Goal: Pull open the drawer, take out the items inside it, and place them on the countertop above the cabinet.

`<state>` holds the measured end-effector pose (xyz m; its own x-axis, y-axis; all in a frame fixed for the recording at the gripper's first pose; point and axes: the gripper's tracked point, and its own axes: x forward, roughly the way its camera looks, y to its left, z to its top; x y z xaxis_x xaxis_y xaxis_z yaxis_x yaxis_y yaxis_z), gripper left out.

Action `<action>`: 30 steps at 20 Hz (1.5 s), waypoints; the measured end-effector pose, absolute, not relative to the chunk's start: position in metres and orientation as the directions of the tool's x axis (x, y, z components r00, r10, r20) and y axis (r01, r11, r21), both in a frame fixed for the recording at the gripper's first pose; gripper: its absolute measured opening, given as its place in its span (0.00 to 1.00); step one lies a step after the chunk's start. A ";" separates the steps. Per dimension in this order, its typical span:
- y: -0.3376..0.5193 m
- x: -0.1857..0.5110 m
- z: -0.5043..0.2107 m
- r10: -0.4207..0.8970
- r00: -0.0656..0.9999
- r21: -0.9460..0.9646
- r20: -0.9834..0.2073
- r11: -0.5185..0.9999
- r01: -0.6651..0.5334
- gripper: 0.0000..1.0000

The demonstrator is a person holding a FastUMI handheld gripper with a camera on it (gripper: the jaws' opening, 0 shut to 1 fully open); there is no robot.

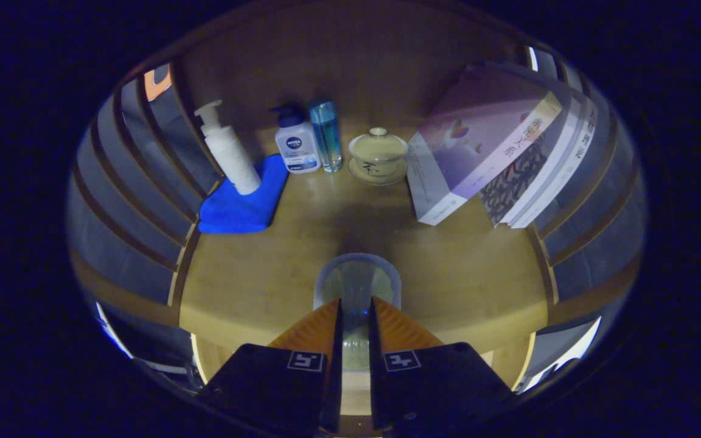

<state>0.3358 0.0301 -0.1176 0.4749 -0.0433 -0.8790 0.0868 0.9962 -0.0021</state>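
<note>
My gripper (355, 307) hovers over the front part of the wooden countertop (472, 280). A clear glass cup (356, 281) sits between its two orange fingers (311, 328) and sticks out just ahead of them. The fingers stand close together with a narrow gap, and both press on the cup. The cup's base looks low over the wood or resting on it; I cannot tell which. The drawer lies below, hidden from this view.
Along the back of the countertop stand a white pump bottle (229, 152) on a blue cloth (244, 198), a white-and-blue pump bottle (296, 143), a slim blue bottle (326, 135) and a lidded tea bowl on a saucer (378, 155). Leaning books (484, 146) occupy the back right. Slatted side walls (137, 182) flank the countertop.
</note>
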 end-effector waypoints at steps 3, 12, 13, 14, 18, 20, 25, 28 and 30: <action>0.029 0.342 -0.132 -0.024 0.465 0.032 -0.885 0.993 0.112 0.22; 0.033 0.336 -0.122 0.009 0.587 0.065 -0.809 0.995 0.075 0.44; 0.032 0.334 -0.116 0.002 0.620 0.056 -0.785 0.996 0.068 0.48; 0.033 0.331 -0.112 -0.005 0.648 0.046 -0.762 0.997 0.062 0.52; 0.041 0.303 -0.101 0.023 0.702 0.070 -0.712 0.997 0.038 0.68; 0.042 0.290 -0.095 0.028 0.730 0.060 -0.683 0.998 0.018 0.76; 0.048 0.249 -0.071 0.051 0.819 0.060 -0.572 0.998 -0.020 0.76; 0.050 0.219 -0.061 0.075 0.852 0.077 -0.519 0.996 -0.040 0.87; 0.043 0.201 -0.050 0.049 0.893 0.028 -0.447 0.999 -0.040 0.88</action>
